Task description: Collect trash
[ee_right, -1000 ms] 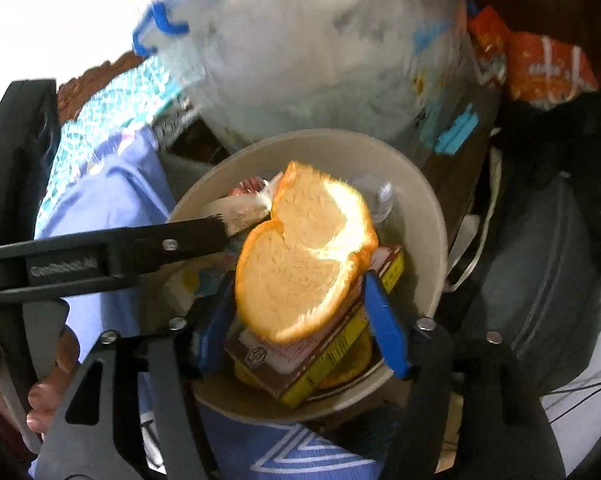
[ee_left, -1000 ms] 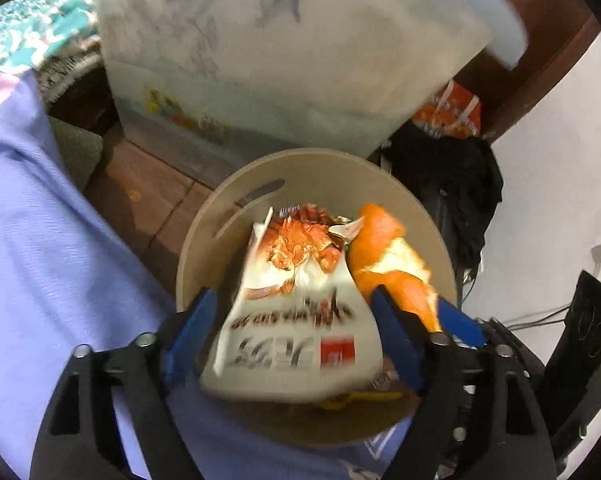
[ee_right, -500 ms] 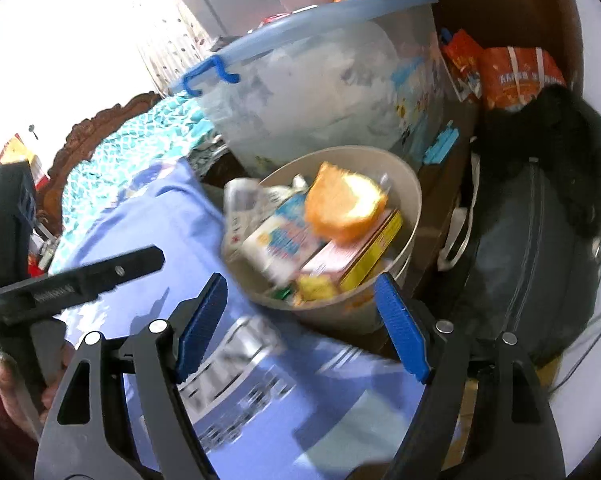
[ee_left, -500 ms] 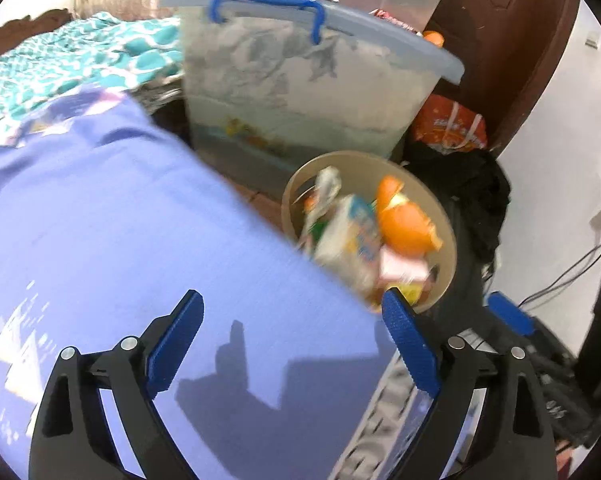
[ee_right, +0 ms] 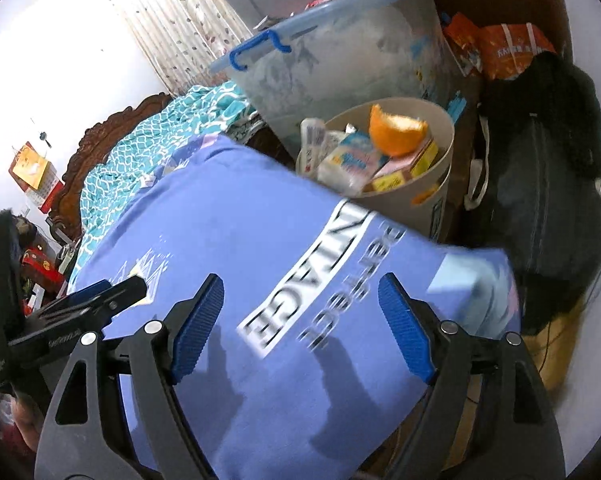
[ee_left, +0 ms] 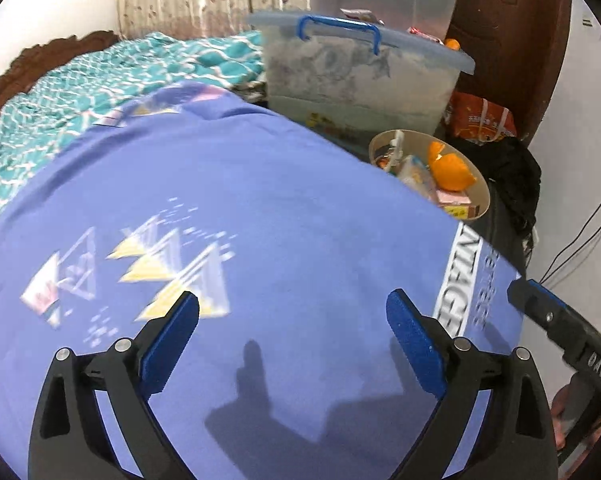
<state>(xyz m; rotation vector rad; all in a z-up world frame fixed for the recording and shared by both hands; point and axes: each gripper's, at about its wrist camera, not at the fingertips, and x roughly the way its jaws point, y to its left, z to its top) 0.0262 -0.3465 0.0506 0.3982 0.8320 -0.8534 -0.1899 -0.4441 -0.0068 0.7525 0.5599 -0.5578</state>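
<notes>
**Both grippers empty above the bed, trash lying in the bin**

Left wrist view: the left gripper (ee_left: 292, 336) hangs over a purple printed cloth (ee_left: 260, 216) that covers the surface below. Its blue pads (ee_left: 170, 342) stand wide apart and are opening further, with nothing between them but the cloth's surface underneath. Beyond the far edge of the cloth sits a round beige bin (ee_left: 482, 196), and in it lie an orange peel (ee_left: 450, 168), a pink and yellow carton (ee_left: 456, 202) and some pale wrappers (ee_left: 412, 172), blurred. Behind the bin stands a clear storage tub (ee_left: 360, 80) with a blue handle on its lid. A teal patterned blanket (ee_left: 100, 88) lies to the left, and an orange bag (ee_left: 480, 120) and a dark bundle are to the right of the bin. The tip of the right gripper (ee_left: 556, 320) shows at the right edge.

Right wrist view: the right gripper (ee_right: 300, 320) also hovers over the purple printed cloth (ee_right: 228, 220), its jaws spread and widening, holding nothing. The beige bin (ee_right: 440, 148) stands just past the cloth's edge, in front of the storage tub (ee_right: 340, 60). The orange peel (ee_right: 396, 132) lies on top of the heap, above cartons (ee_right: 404, 168) and a white wrapper (ee_right: 340, 168). A black bag (ee_right: 540, 184) stands to the right of the bin. The left gripper (ee_right: 96, 300) reaches in from the left edge.
</notes>
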